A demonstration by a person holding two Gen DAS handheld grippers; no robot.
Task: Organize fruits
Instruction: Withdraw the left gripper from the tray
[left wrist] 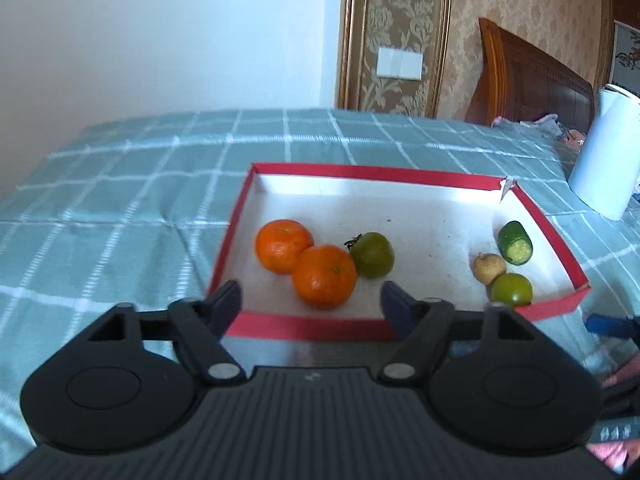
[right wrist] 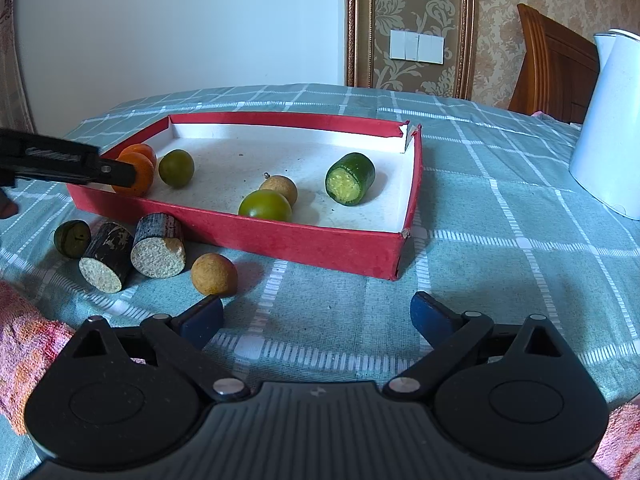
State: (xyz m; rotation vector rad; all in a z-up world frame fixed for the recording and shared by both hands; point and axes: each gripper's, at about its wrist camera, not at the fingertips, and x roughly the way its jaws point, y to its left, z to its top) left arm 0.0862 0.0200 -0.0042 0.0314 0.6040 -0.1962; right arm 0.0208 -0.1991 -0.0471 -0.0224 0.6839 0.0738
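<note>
A red tray (right wrist: 280, 240) on a checked cloth (right wrist: 500, 240) holds two oranges (left wrist: 324, 276), green fruits and a cucumber piece (right wrist: 351, 178). Four pieces lie outside, against its near wall: a tan ball (right wrist: 214, 274), two dark cylinders (right wrist: 158, 246), a small green fruit (right wrist: 72, 238). Left gripper (left wrist: 311, 304) hovers wide open and empty at the tray's near edge; right gripper (right wrist: 316, 316) is wide open, empty, near the tan ball. Sorting looks partway done; the right likely grasps that ball next

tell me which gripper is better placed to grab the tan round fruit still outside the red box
Right. The right gripper is open just short of the tan fruit; the left gripper points into the red box.
</note>
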